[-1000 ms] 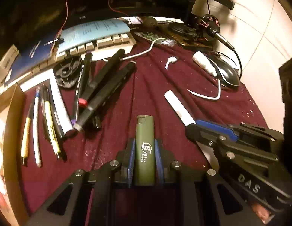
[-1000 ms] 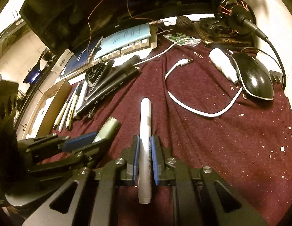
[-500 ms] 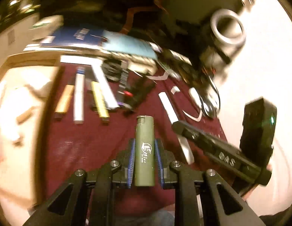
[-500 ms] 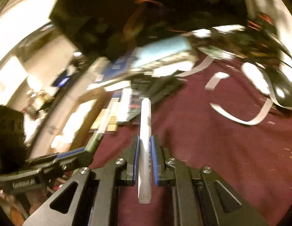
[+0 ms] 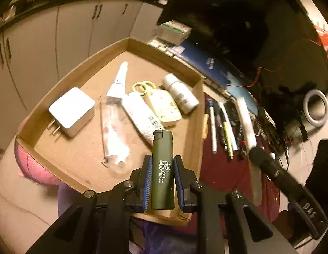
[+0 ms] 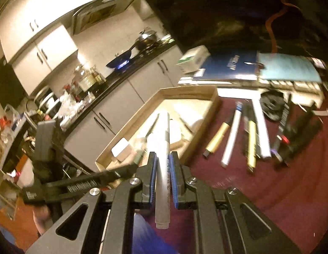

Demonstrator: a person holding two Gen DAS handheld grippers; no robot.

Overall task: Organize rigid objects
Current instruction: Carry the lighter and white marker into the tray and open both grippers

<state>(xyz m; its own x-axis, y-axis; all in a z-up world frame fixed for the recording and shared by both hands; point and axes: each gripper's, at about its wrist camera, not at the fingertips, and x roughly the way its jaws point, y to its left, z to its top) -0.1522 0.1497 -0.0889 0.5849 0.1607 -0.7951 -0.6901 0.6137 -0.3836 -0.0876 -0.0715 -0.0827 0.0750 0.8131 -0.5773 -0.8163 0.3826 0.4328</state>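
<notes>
My left gripper (image 5: pixel 162 165) is shut on an olive-green lighter (image 5: pixel 162 169), held upright over the near right corner of a shallow cardboard tray (image 5: pixel 197 127). In the tray lie a white charger (image 5: pixel 72 111), a clear tube (image 5: pixel 113 135), a white tube (image 5: pixel 140 116), small yellow scissors (image 5: pixel 143 86) and a white bottle (image 5: pixel 180 96). My right gripper (image 6: pixel 163 163) is shut on a white marker (image 6: pixel 164 156) near the tray's (image 6: pixel 206 131) right wall. The left gripper's arm (image 6: pixel 79 185) shows at lower left in the right wrist view.
A row of several pens and markers (image 5: pixel 224 127) (image 6: pixel 248 135) lies on the maroon cloth (image 6: pixel 280 190) right of the tray. Books (image 6: pixel 229 67) and a keyboard (image 6: pixel 290 83) sit behind. A black microphone (image 5: pixel 269 169) and white tape roll (image 5: pixel 315 108) are at right. Kitchen cabinets stand beyond the table's left edge.
Both grippers swung left from the middle of the cloth to the cardboard tray, still holding the lighter and the marker. The left view now looks down into the tray.
</notes>
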